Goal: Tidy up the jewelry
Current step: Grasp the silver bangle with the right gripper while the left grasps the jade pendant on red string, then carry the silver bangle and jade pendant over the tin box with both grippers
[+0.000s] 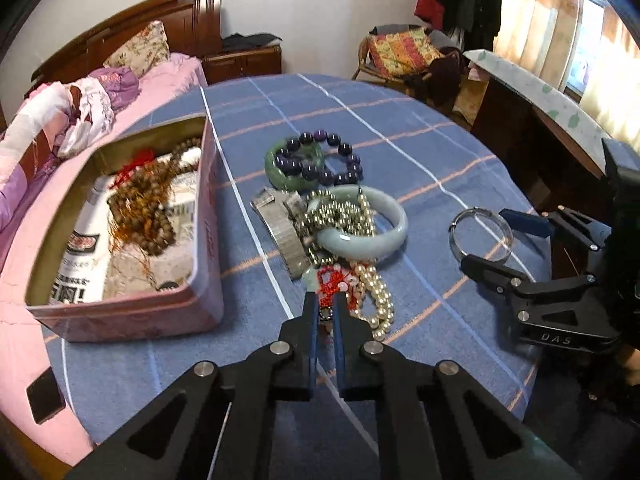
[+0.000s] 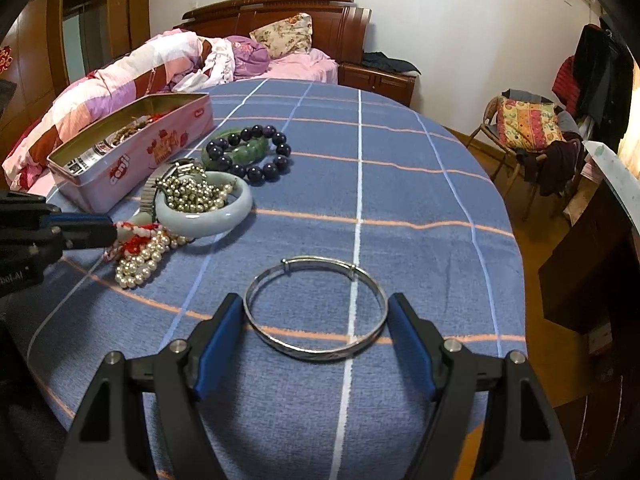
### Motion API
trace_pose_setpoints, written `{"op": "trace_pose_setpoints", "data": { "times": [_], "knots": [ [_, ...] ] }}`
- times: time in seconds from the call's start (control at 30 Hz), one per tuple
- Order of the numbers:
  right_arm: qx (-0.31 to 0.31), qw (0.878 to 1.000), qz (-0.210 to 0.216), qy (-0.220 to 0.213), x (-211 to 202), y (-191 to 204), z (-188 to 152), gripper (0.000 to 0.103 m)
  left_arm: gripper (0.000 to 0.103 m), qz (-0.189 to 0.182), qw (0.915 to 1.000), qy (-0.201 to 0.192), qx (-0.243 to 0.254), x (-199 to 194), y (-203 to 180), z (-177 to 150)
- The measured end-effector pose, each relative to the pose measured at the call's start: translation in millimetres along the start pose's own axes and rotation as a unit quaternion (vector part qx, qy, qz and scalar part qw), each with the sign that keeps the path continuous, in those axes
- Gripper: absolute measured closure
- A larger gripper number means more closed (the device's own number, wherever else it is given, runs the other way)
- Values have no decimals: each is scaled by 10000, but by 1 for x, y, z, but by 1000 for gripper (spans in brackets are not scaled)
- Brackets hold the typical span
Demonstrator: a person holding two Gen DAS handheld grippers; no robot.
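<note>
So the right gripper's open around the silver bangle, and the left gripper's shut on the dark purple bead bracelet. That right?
Not quite. The left gripper is shut on the red-corded pendant piece beside the pearl strand, as the left wrist view shows; the dark purple bead bracelet lies untouched further back. The right gripper is open around the silver bangle.

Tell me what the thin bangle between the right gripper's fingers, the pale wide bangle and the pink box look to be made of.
Thin bangle: probably silver-toned metal, polished; it is a slim band with bright glints.
Pale wide bangle: looks like jade or similar stone, possibly glass; thick, milky grey-green, smoothly glossy.
Pink box: likely printed tin; thin rolled rim and a reflective golden metallic inside.
</note>
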State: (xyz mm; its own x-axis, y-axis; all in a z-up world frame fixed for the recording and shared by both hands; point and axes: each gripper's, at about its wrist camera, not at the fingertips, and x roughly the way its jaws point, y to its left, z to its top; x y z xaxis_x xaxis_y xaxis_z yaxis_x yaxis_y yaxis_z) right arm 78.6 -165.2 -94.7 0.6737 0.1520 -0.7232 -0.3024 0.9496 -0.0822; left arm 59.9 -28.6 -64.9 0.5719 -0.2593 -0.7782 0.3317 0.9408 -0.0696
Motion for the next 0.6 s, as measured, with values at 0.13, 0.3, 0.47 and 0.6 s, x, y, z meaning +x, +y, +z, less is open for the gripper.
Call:
{"op": "trace_pose_setpoints", "data": {
  "times": [0.13,0.3,0.47,0.6],
  "knots": [
    [26,10000,6,-94,-5,-1,2,27,97,30,9999,-137,5,-6,2,3],
    [90,9996,7,-277,-15,-4,7,27,97,29,9994,-348,-81,-21,10,10],
    [126,9989,25,-447,-25,-4,15,27,97,24,9981,-593,-165,-40,19,21],
    [124,9983,74,-559,-31,-2,20,27,97,23,9968,-764,-218,-52,26,28]
  ]
}}
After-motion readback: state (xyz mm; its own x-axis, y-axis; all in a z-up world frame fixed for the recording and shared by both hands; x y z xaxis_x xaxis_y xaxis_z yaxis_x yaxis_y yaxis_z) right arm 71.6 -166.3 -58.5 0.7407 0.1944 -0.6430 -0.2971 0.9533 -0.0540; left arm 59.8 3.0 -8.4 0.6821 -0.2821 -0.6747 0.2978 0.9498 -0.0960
